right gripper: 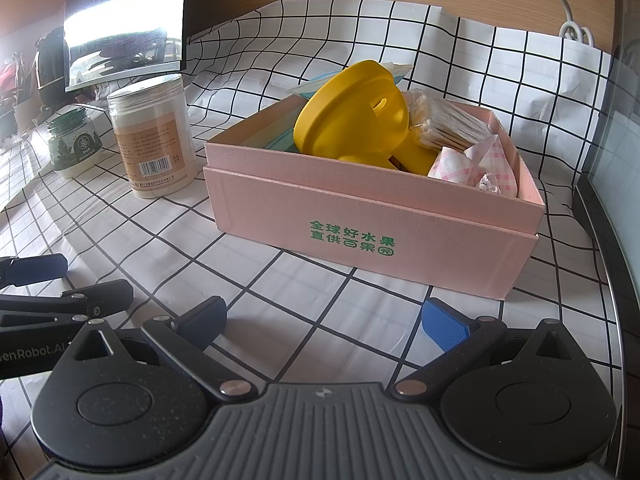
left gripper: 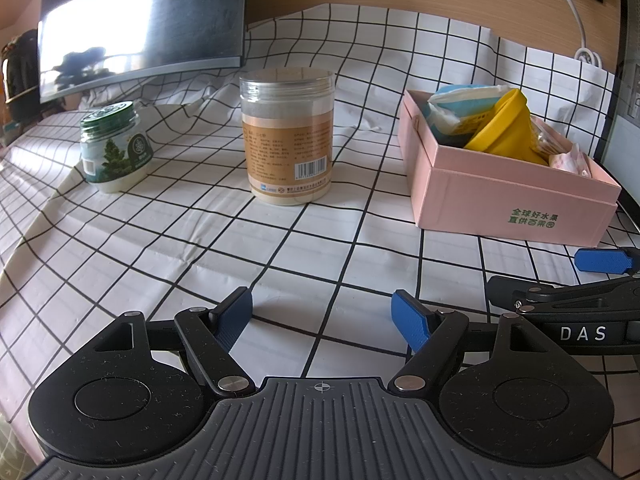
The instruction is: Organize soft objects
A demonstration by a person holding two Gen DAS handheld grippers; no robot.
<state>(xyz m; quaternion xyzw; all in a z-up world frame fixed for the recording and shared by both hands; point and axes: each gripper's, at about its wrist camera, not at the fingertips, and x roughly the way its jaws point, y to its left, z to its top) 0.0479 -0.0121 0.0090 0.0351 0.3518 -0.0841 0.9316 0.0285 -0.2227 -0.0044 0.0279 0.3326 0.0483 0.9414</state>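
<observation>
**Soft goods boxed; both tongs idle on the cloth**

Item 1, pink box: sits on the gridded cloth, holding the soft lot. Contents as I read them: yellow silicone piece leaning up out of the middle, blue-and-white soft pack behind it, clear-wrapped packet and pink checked packet toward the right end. I see nothing soft lying loose on the cloth, so I judge the sorting near done.

Item 2, right gripper: spread wide, holding nothing. The box lies straight ahead of it and close, long side across its line.

Item 3, left gripper: also wide apart and empty. The box is ahead and off to its right, farther away; the right hand is the nearer one for any tidying.

Item 4, hard goods, left standing: tall clear jar and green-lidded jar, apart from the box, to its left.

Item 5, background: dark monitor.
</observation>
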